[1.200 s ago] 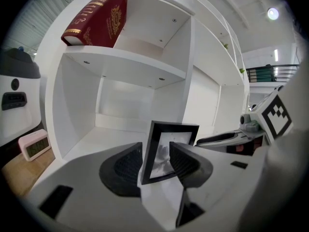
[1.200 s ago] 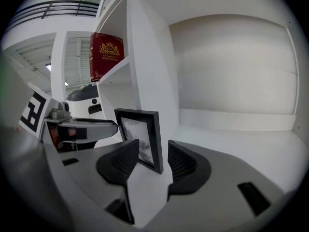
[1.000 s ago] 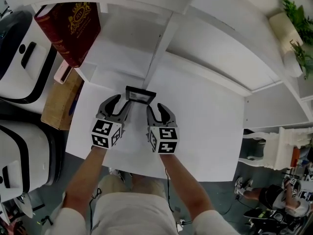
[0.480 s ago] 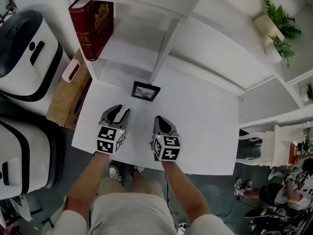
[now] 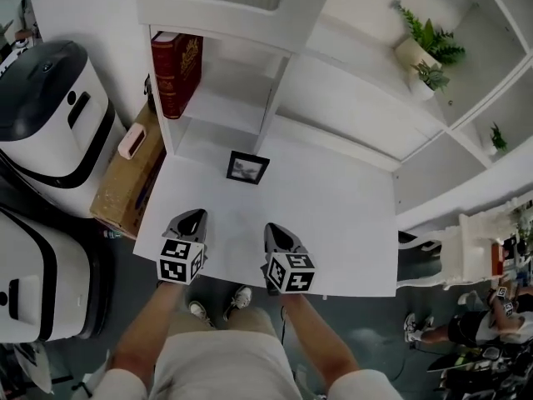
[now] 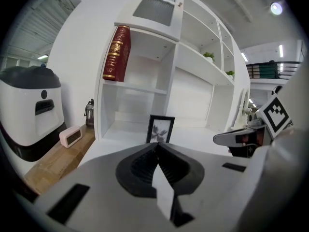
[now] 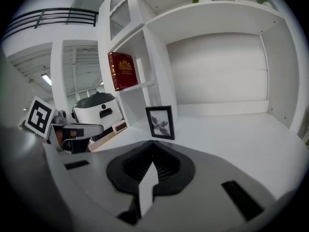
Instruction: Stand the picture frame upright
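Note:
The small black picture frame [image 5: 246, 167] stands upright on the white table [image 5: 350, 223], close to the shelf unit. It shows in the left gripper view [image 6: 160, 129] and in the right gripper view [image 7: 161, 122] with its photo facing me. My left gripper [image 5: 189, 217] sits near the table's front edge, well short of the frame, shut with nothing between its jaws. My right gripper [image 5: 276, 230] is beside it at the front edge, also shut and empty. From each gripper view the other gripper is visible at the side.
A white shelf unit [image 5: 275, 98] rises behind the table, with a red book [image 5: 176, 72] in its left bay and potted plants [image 5: 425, 44] higher up. A wooden side table [image 5: 125, 182] with a small pink clock [image 5: 132, 142] and two white-and-black machines [image 5: 46, 115] stand at the left.
Both grippers have let go of the frame, drawn back toward the table's front edge and shut. The frame stays standing by the shelf.

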The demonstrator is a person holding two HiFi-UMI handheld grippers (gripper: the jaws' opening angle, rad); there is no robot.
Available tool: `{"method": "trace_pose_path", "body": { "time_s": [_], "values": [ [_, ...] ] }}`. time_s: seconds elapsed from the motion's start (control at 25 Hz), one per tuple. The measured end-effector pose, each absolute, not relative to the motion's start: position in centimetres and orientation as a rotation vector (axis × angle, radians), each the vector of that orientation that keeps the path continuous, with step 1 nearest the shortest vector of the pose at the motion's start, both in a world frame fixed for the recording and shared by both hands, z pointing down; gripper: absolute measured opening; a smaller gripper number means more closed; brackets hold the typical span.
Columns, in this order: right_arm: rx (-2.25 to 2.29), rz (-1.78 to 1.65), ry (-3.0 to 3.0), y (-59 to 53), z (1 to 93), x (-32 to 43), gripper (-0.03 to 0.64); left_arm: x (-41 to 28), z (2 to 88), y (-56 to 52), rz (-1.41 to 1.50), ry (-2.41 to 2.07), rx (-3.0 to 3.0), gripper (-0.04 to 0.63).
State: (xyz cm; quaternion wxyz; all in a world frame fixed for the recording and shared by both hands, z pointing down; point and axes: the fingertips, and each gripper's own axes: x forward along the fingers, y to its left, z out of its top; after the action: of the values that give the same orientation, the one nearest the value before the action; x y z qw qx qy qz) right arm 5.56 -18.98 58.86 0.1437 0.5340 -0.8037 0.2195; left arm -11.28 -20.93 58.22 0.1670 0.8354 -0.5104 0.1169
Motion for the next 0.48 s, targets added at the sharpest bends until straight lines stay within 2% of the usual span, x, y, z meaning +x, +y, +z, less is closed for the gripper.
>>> {"method": "trace_pose_path", "body": {
  "time_s": [0.48],
  "values": [
    [1.615,0.450,-2.556,-16.6,46.4,8.9,0.009,-14.5,45.4,-18.4,0.105,-1.645,2.503,0.017]
  ]
}}
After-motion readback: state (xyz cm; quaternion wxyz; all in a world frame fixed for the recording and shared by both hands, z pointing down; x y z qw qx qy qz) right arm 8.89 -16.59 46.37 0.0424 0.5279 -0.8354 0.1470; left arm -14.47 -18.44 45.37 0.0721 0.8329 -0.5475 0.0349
